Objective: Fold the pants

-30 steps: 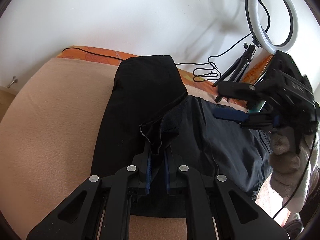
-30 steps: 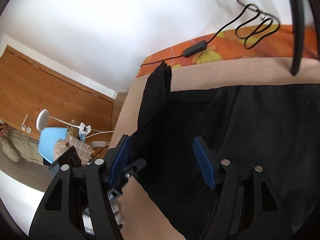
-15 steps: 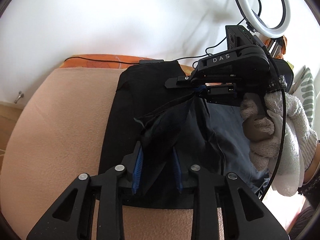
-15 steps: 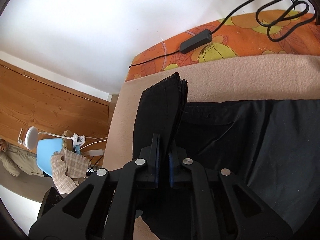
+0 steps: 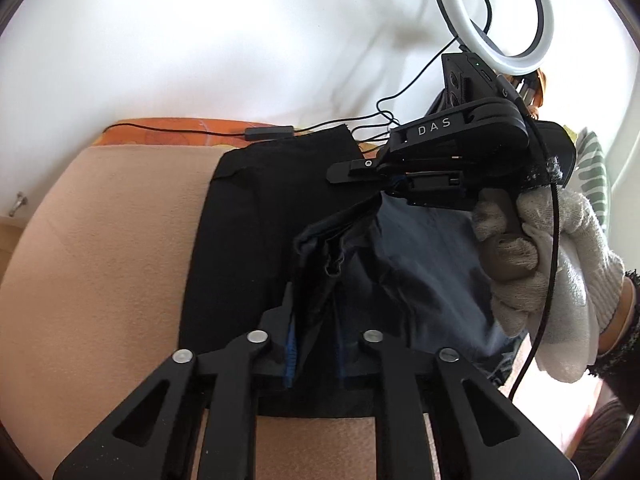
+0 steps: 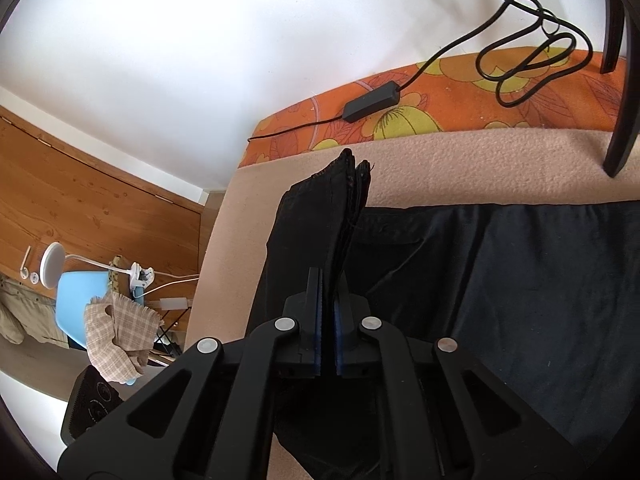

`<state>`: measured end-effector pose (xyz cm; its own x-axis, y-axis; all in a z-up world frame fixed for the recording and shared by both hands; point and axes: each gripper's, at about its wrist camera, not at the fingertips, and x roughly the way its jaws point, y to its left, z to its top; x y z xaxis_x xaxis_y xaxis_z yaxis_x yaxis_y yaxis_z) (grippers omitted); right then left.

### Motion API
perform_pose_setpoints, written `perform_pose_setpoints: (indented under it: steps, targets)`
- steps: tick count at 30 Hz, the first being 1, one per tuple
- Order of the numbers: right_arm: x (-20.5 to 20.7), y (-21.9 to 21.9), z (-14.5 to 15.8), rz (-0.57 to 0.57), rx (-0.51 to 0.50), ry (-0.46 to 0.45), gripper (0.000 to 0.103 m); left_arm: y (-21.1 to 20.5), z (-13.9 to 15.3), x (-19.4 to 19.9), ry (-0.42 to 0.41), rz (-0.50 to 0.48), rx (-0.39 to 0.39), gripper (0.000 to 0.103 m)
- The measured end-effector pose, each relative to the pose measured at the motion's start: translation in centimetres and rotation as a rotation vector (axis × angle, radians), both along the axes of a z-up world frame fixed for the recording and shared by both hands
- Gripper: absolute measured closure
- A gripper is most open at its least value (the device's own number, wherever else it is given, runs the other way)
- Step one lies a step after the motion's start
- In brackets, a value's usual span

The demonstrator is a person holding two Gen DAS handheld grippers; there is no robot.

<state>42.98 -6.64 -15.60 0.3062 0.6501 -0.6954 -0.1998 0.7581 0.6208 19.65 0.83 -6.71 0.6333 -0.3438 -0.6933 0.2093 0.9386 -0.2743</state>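
White wall, peach fleece bed under you. Your left gripper fingers closing on bunched hem of black pants; cloth pinched between blue pads. Your right gripper fingers clamped tight on stacked leg-end layers, edge standing upright. Pants lie flat across bed, far end near orange floral sheet. Step: lifting leg ends for fold. Next: carry both grips together toward waistband, keep tension even. Fabric thin, matte, limp, creases easily.
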Motion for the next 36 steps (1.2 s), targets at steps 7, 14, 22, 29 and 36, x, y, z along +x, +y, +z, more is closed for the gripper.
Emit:
perform_pose_setpoints:
  steps: [7, 14, 22, 29, 36]
  targets:
    - [-1.1, -3.2, 2.1, -0.011, -0.013, -0.046, 0.098, -2.1, 0.2, 0.2, 0.025, -0.065, -0.112, 0.096]
    - [-1.6, -7.3, 2.1, -0.071, -0.067, -0.046, 0.098, -6.2, 0.6, 0.4, 0.042, -0.139, -0.097, 0.096]
    - [-2.9, -11.2, 3.6, -0.104, -0.113, -0.076, 0.098, -12.0, 0.9, 0.1, 0.046, -0.211, -0.062, 0.096]
    - [-4.0, -15.0, 4.9, -0.134, -0.153, -0.097, 0.098, -16.6, 0.9, 0.1, 0.043, -0.258, -0.086, 0.096]
    - [-4.8, -18.8, 5.1, -0.177, -0.183, -0.095, 0.098, -19.3, 0.6, 1.0, 0.058, -0.298, -0.108, 0.096]
